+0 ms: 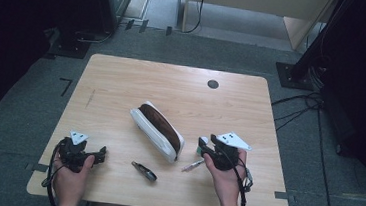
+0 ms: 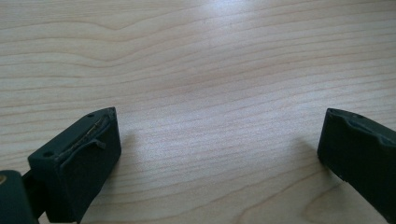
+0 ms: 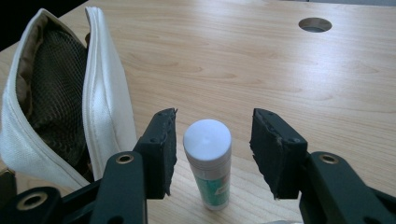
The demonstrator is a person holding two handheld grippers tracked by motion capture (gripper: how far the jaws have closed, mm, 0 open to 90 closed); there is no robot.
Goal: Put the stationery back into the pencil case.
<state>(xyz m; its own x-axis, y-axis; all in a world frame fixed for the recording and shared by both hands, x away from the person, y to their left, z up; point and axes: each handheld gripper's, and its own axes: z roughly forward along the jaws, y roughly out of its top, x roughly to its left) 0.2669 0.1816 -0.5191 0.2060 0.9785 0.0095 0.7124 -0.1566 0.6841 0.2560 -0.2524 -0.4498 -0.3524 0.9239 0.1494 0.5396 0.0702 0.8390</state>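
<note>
Right tongs (image 3: 212,151) straddle the upright white-capped tube (image 3: 208,161), jaws partly open, gaps both sides, not yet gripping. Tube stands on the desk (image 3: 261,70) just beside the open white pouch (image 3: 100,93). Best move: centre, close squarely below the cap so it won't tip. Left tongs (image 2: 217,158) wide, empty.

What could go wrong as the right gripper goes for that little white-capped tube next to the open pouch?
The tube stands upright between the right gripper pads, with a gap on each side. If one pad touches first, it may tip over. The white pouch lies close beside one jaw, so its fabric could get nudged or caught. A pen near that hand could get knocked away.
</note>
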